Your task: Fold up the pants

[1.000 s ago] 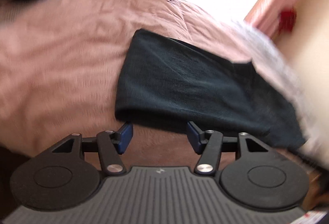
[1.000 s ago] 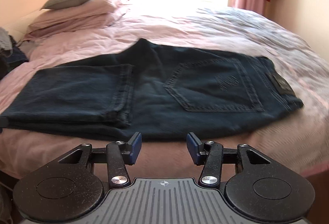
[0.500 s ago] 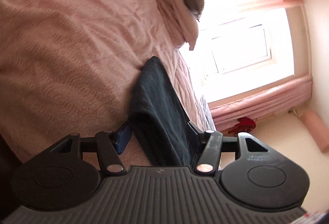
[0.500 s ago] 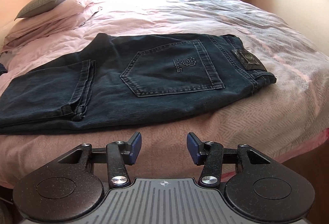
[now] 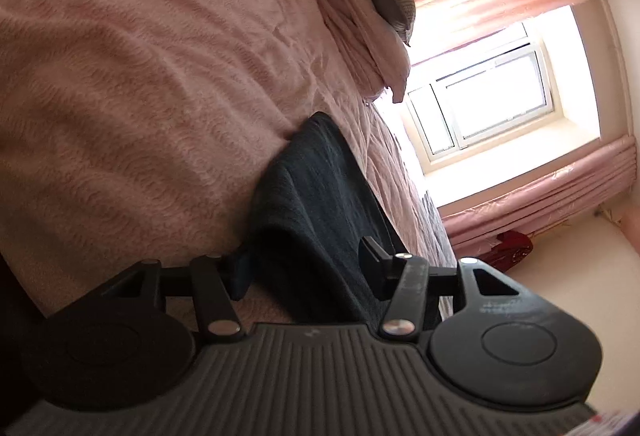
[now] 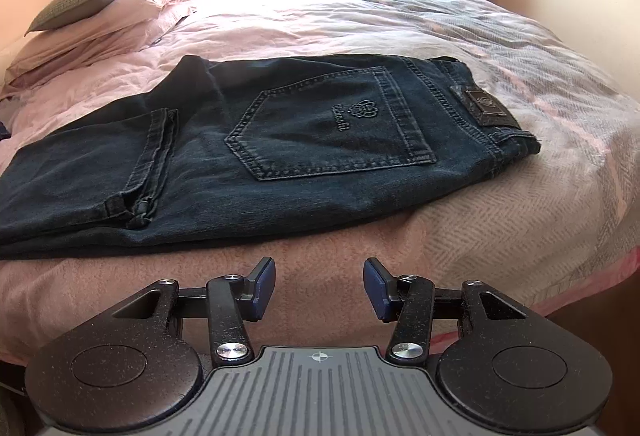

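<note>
**Pants Folded Once, More Folding to Go**

The dark pants [image 6: 256, 140] lay flat on the pink bed [image 6: 520, 220], close to its near edge. The legs were already folded over onto the seat part, so the hem [image 6: 154, 156] sat just beside the back pocket [image 6: 332, 132]. The waist with its patch pointed toward the right side of the bed. That looked like one fold done. The pants were still long and wide, so at least one more fold seemed to be left.

The left tool [image 5: 304, 268] was tipped on its side at the folded end of the pants. Its jaws had just been closing, and the thick fold sat between them. The pads did not look pressed tight on the cloth yet.

The right tool [image 6: 319, 288] hung over the near edge of the bed, apart from the pants. Its jaws stood partly open and held nothing.
</note>
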